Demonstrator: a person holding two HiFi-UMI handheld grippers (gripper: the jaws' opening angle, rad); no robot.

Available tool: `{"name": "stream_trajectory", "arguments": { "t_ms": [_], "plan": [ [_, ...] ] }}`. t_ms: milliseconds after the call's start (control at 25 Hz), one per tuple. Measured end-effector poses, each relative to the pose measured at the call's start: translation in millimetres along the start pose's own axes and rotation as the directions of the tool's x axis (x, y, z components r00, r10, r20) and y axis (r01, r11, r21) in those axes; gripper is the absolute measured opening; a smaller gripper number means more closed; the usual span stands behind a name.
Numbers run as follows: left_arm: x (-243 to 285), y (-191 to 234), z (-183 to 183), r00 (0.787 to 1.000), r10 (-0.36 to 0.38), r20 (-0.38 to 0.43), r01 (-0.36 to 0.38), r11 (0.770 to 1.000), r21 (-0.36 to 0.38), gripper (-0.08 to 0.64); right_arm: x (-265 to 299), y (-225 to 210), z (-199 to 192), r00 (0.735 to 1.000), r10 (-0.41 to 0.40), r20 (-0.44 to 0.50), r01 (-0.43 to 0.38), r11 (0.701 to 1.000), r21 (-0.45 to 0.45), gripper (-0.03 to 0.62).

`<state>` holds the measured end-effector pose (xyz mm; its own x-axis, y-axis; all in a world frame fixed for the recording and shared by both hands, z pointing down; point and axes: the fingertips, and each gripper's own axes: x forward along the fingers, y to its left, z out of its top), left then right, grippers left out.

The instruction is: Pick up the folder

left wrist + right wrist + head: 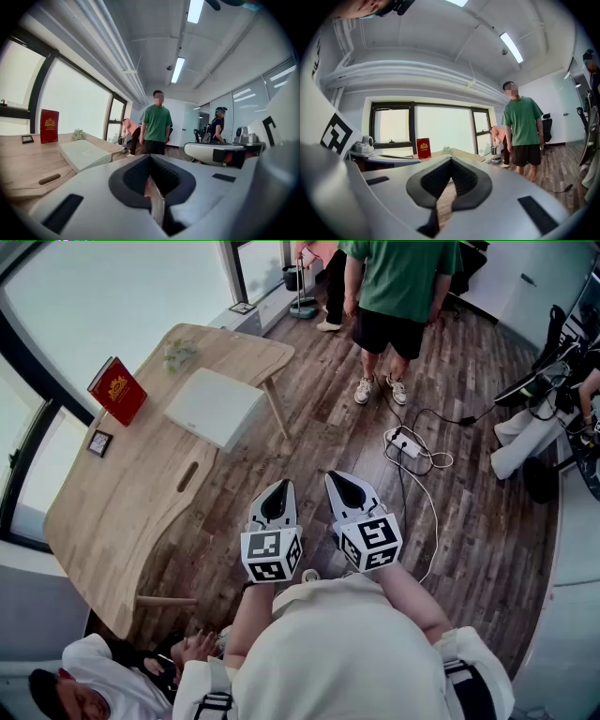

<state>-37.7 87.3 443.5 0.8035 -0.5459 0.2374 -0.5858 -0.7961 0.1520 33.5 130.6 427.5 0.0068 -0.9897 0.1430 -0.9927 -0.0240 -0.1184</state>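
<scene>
**STATUS: FOLDER NOT YET PICKED UP**

The pale folder (214, 407) lies flat on the wooden table (112, 512), close to the table's floor-side edge. It is untouched; approach, grip and lift all remain. L gripper (279, 488) and R gripper (347, 482) hang over the floor, well apart from the folder, jaws pressed together, nothing between. Clearance: open floor ahead. Obstacles: red booklet (117, 390) near folder, power strip (405, 442) w/ cable to the right, standing person (398, 296) beyond.
</scene>
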Motion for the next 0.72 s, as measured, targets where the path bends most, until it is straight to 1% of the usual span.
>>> {"name": "stream_trajectory", "arguments": {
  "t_ms": [200, 400, 720],
  "plan": [
    [5, 3, 2, 1.0, -0.006, 0.003, 0.006, 1.0, -0.007, 0.021, 5, -3, 2, 1.0, -0.006, -0.004, 0.006, 1.0, -0.001, 0.02],
    [5, 10, 1, 1.0, -0.009, -0.003, 0.009, 1.0, -0.007, 0.021, 10, 5, 3, 1.0, 0.011, 0.007, -0.011, 1.0, 0.003, 0.02],
    [10, 28, -4, 1.0, -0.023, -0.019, 0.023, 1.0, -0.016, 0.021, 24, 12, -2, 1.0, -0.008, -0.003, 0.008, 1.0, 0.018, 0.02]
  ]
}}
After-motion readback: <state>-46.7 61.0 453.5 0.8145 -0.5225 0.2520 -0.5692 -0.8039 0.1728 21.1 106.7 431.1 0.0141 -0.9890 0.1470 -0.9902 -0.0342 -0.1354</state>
